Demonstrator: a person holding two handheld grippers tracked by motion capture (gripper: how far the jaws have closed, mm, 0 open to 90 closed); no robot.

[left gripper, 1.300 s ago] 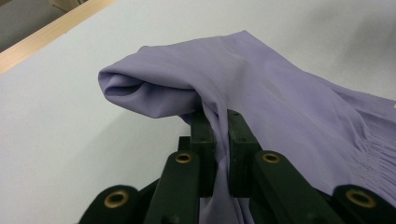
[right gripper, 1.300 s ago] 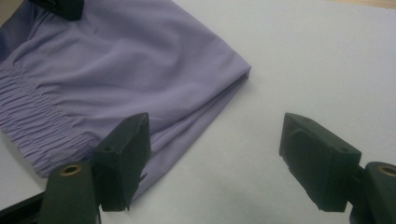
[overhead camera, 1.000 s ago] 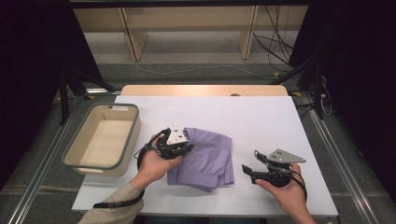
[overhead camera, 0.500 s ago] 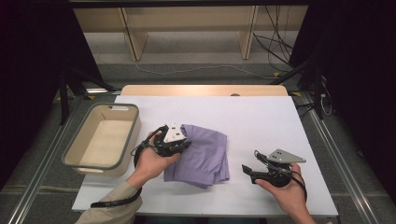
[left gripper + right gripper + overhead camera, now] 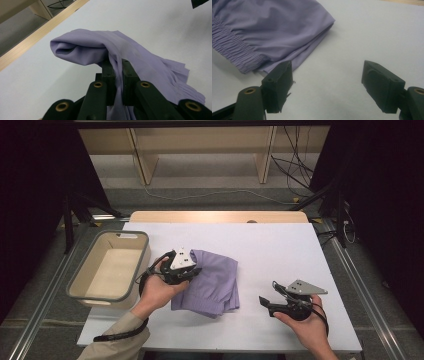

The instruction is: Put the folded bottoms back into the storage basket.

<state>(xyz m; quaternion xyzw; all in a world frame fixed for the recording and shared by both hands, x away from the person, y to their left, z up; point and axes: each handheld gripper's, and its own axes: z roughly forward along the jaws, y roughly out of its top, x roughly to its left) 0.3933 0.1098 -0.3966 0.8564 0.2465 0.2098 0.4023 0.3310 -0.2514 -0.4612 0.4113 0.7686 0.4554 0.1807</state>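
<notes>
Pinching a fold of the purple cloth (image 5: 130, 62), the left claw (image 5: 117, 72) has its two black jaws pressed together on the fabric, which rises in a hump above them in the middle of the left gripper view and trails off toward the lower right of that frame, where a gathered, elastic-looking edge lies on the white table (image 5: 155, 22). From the high view the cloth (image 5: 212, 282) sits folded just left of the frame's centre, with the left claw (image 5: 186, 272) at its left edge and the person's left hand (image 5: 159, 290) wrapped around the claw's body, a beige sleeve (image 5: 112, 342) coming in from the bottom left. Left of that hand, near the left edge of the table, stands a grey bin (image 5: 82, 287), cream inside. To the lower right of the frame the right claw (image 5: 267, 302) rests in the person's right hand (image 5: 307, 327) near the tabletop, well apart from the cloth's right edge; its jaws are spread wide with nothing between them. The right gripper view looks past those jaws at bare table (image 5: 362, 37), with the cloth's corner (image 5: 269, 30) and its gathered band in the upper left of that frame. A wooden strip (image 5: 215, 216) borders the far edge of the table.
</notes>
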